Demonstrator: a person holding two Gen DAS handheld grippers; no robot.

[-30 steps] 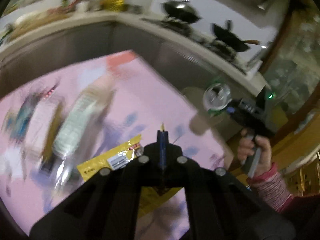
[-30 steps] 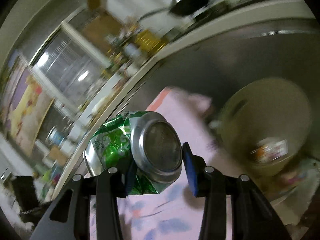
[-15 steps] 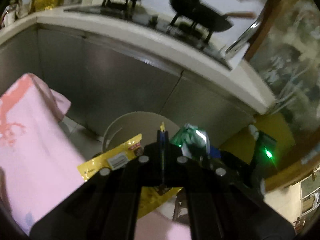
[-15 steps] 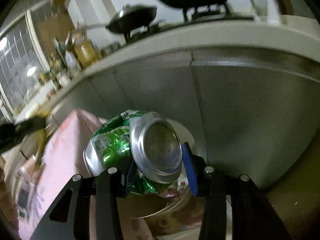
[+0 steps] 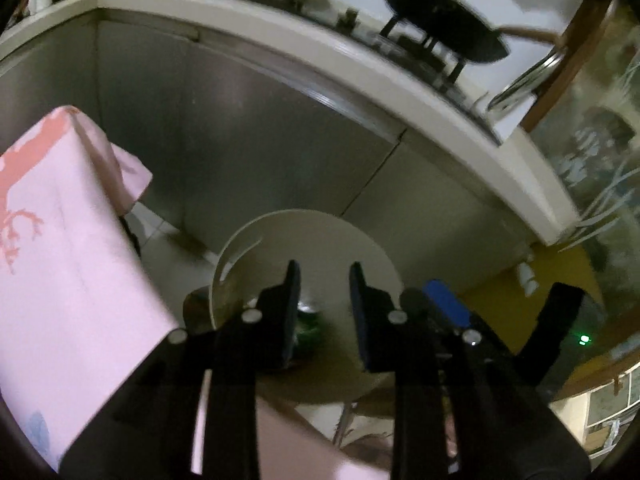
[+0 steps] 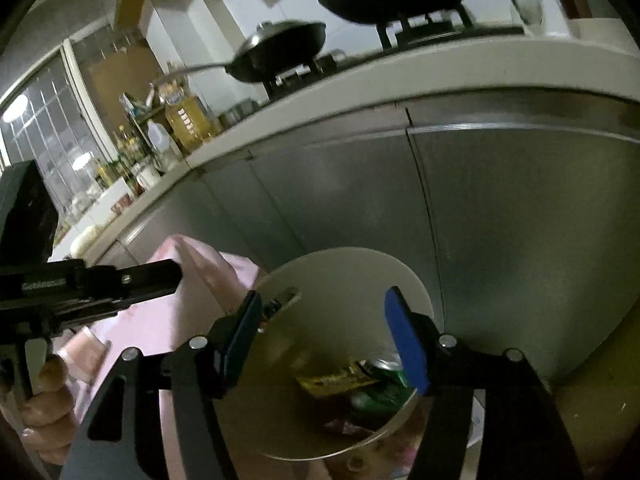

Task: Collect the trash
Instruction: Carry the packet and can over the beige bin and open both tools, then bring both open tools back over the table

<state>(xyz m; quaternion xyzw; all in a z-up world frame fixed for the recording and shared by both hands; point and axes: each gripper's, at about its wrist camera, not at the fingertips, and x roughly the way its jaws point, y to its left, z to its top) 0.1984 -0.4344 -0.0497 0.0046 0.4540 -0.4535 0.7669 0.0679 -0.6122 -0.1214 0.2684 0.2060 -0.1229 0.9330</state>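
Note:
Both grippers hang over a round cream trash bin (image 5: 304,216). My left gripper (image 5: 324,304) has its jaws opening, with nothing between them. A crushed green can (image 5: 308,326) shows deep in the bin below it. My right gripper (image 6: 324,332) is also opening and holds nothing. In the right wrist view, inside the bin (image 6: 340,252), a yellow wrapper (image 6: 336,380) lies beside the green can (image 6: 384,380) on other litter. The right gripper's blue pad (image 5: 444,300) shows just right of my left one.
A table under a pink cloth (image 5: 60,240) stands left of the bin. Grey cabinet fronts (image 6: 500,220) rise right behind it under a pale counter (image 6: 400,80) with black pans (image 6: 280,48). A hand (image 6: 44,400) holds the left gripper's handle.
The left gripper swung from the pink table to above the bin and let go of the yellow wrapper. The right gripper released the green can. Both pieces now lie in the bin.

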